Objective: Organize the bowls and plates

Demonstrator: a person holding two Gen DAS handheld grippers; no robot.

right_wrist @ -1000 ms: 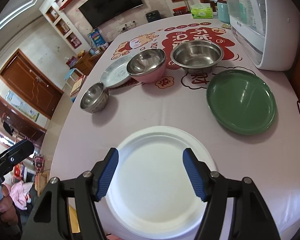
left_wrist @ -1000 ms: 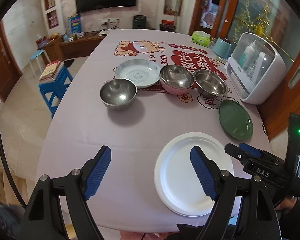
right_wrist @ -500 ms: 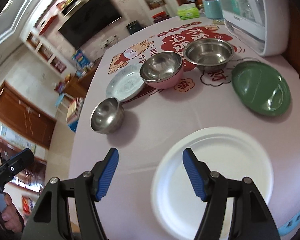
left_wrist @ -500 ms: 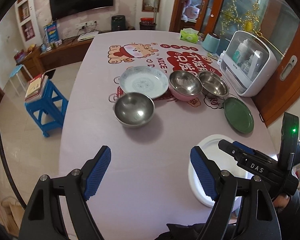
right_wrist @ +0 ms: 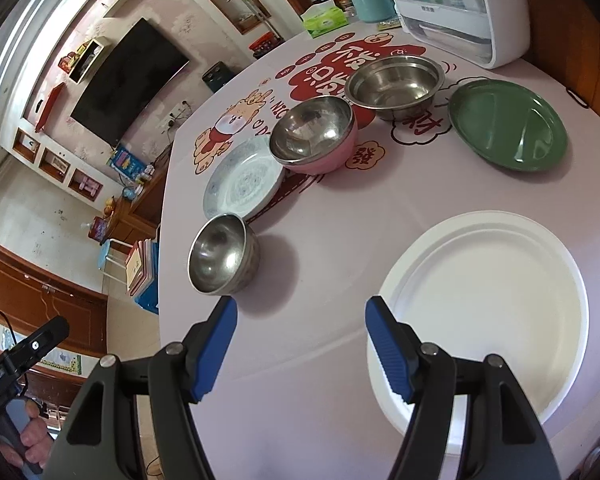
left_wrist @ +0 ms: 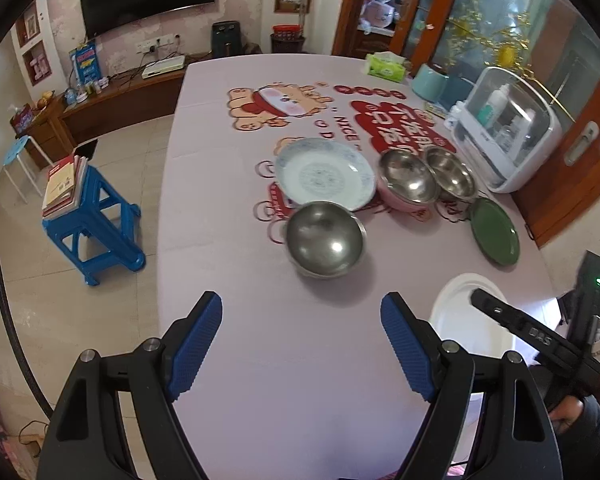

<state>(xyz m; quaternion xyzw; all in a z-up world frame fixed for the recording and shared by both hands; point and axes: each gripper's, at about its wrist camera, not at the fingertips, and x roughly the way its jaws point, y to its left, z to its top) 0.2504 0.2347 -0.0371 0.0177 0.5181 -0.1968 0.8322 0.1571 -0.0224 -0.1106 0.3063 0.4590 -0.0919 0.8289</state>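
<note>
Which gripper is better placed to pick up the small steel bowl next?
Probably the left. The left gripper is open and empty, and the small steel bowl lies almost straight ahead of it. The right gripper is also open, but sits nearer the white plate.

The right gripper (right_wrist: 298,346), blue-padded jaws apart and empty, hangs over the pale printed tablecloth (right_wrist: 320,280) at lower centre. A round white plate (right_wrist: 492,304) lies lower right; a small steel bowl (right_wrist: 222,260) sits left of centre
</note>
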